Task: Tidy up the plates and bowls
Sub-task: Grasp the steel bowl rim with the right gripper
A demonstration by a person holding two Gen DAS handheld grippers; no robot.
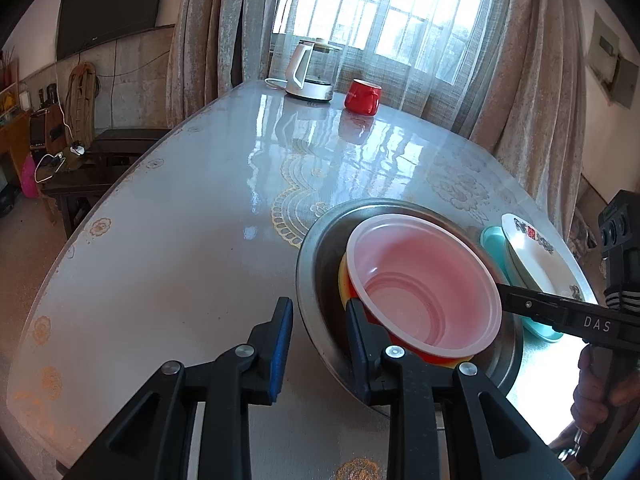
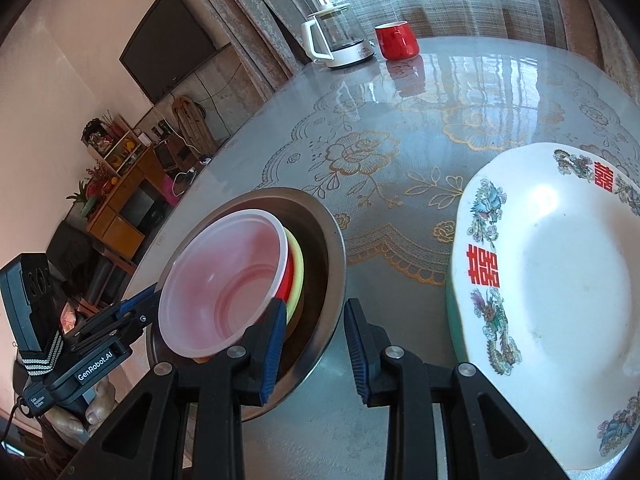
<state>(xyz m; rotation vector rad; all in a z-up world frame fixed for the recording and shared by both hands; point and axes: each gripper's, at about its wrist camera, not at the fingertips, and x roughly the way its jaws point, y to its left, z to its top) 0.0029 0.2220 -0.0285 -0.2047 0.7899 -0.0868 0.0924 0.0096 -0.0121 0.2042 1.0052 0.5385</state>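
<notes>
Bowls sit nested near the near edge of the table (image 1: pixel 168 264). A translucent pink plastic bowl (image 1: pixel 424 276) lies inside a red bowl (image 1: pixel 416 346), that one inside a yellow bowl (image 2: pixel 297 276), and all three in a wide steel basin (image 1: pixel 316 240). The inner ones lean to one side of the basin, not centred.

The left gripper (image 1: pixel 318 320) straddles the basin's rim on its side, one finger outside over the table and the other inside against the red bowl. The right gripper (image 2: pixel 314 320) does the same on the opposite side, with its inner finger close by the yellow bowl. Both pairs of fingers stand narrowly apart with the thin steel rim between them. A sliver of gap shows at the pads, so neither seems to be clamping yet. Being round, the stack has no long axis, and each hand is equally near.

The steel is thin, hard and slick, and the plastic bowl looks light and flexible. Just beside the basin, toward the table's right edge, a glossy white plate (image 2: pixel 560 280) printed with dragons and red characters rests on a teal plate (image 1: pixel 494 240). The tabletop is shiny over a lace-patterned cloth, so things would probably slide on it easily.
</notes>
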